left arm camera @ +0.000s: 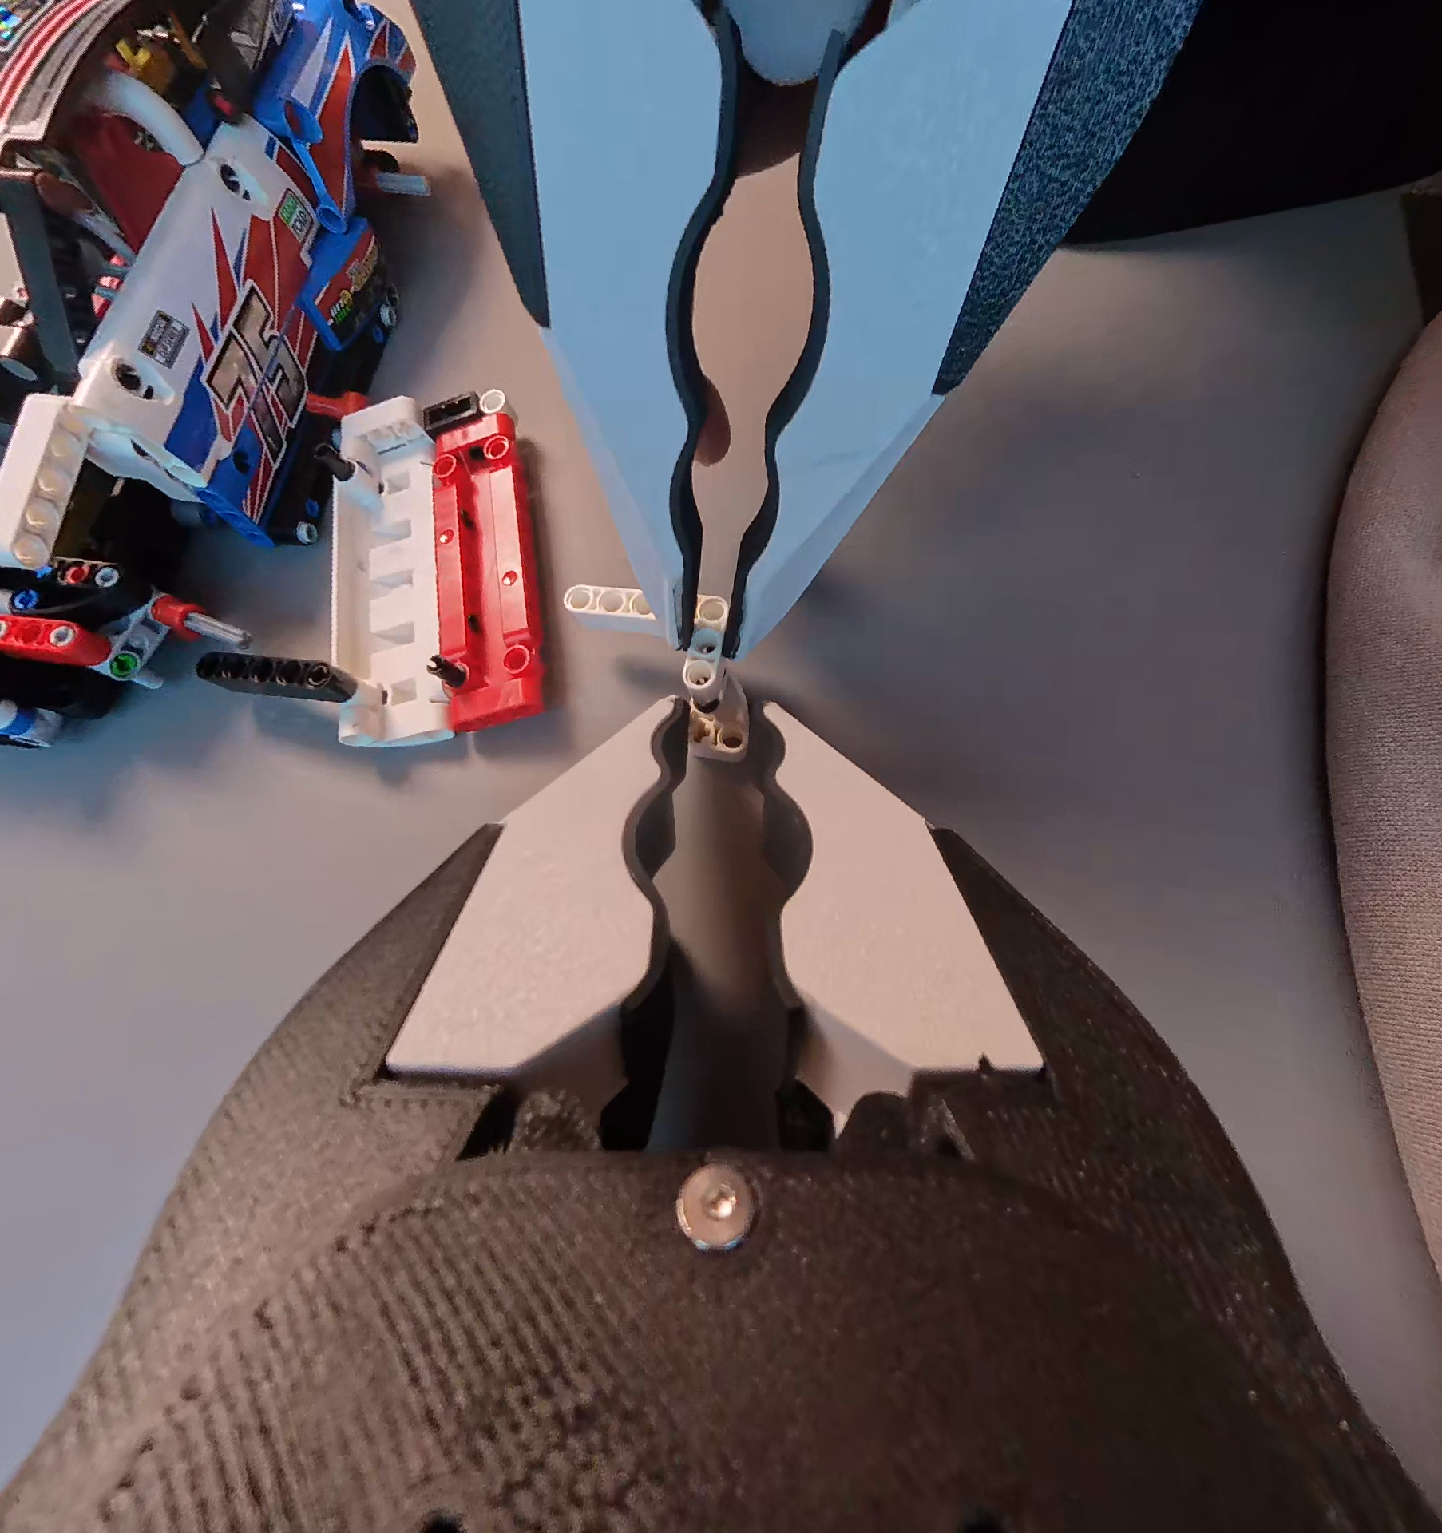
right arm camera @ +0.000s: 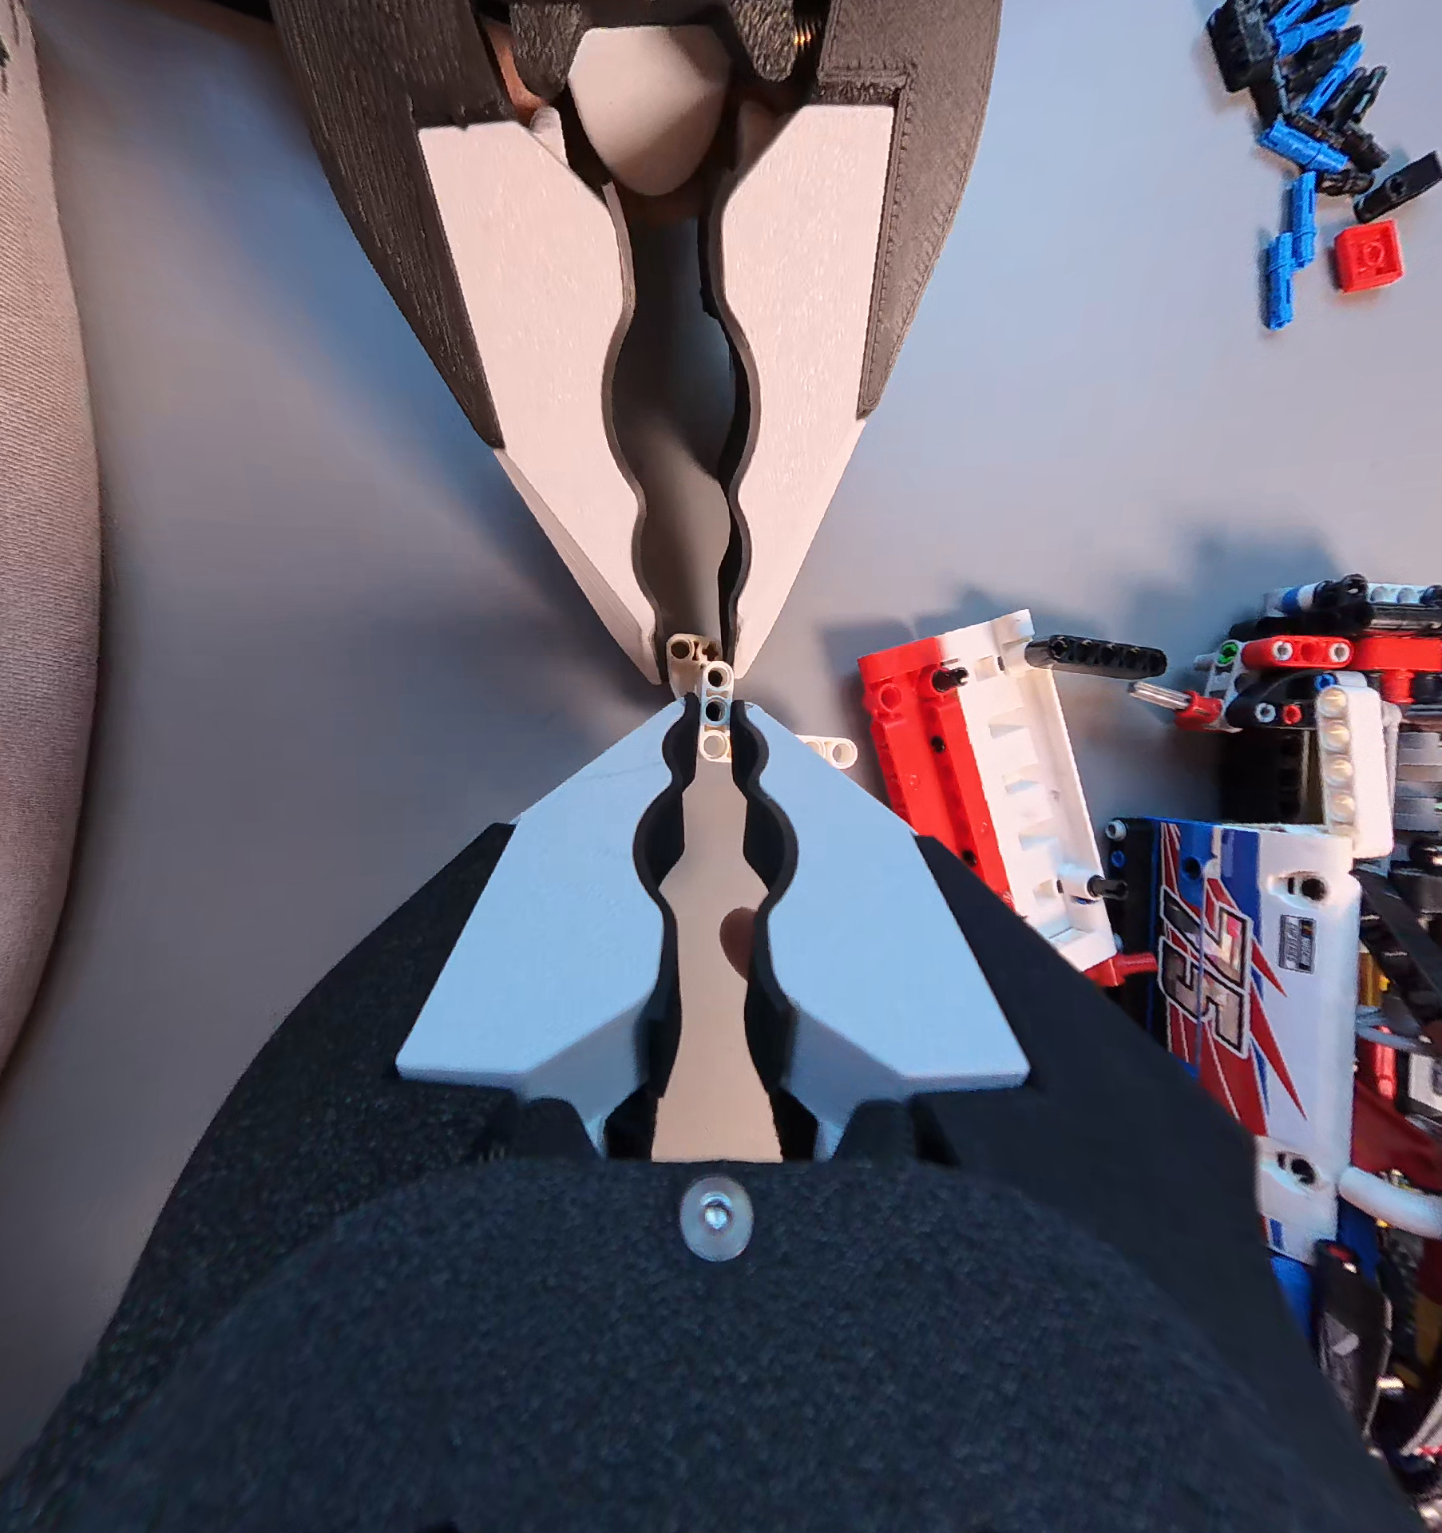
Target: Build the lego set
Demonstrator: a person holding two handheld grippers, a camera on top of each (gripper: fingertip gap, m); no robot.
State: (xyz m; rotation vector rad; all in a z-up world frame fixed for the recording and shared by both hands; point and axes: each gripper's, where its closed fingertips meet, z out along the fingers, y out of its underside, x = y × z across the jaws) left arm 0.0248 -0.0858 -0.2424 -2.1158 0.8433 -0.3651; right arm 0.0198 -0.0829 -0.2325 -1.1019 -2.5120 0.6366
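Black housing nearest the lens carries our left gripper (left arm camera: 719, 720), clamped on a small connector (left arm camera: 718, 730), facing our right gripper (right arm camera: 716, 720), clamped on a white beam (right arm camera: 715, 709), tips touching for joining above the table (left arm camera: 1033, 581), beside the model car (left arm camera: 187, 332).

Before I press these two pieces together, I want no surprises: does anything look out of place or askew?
Nothing stands out. The left gripper holds a small grey connector, the right gripper a white beam, and the two meet tip to tip above the table. The red and white panel lies flat beside the truck, intact.
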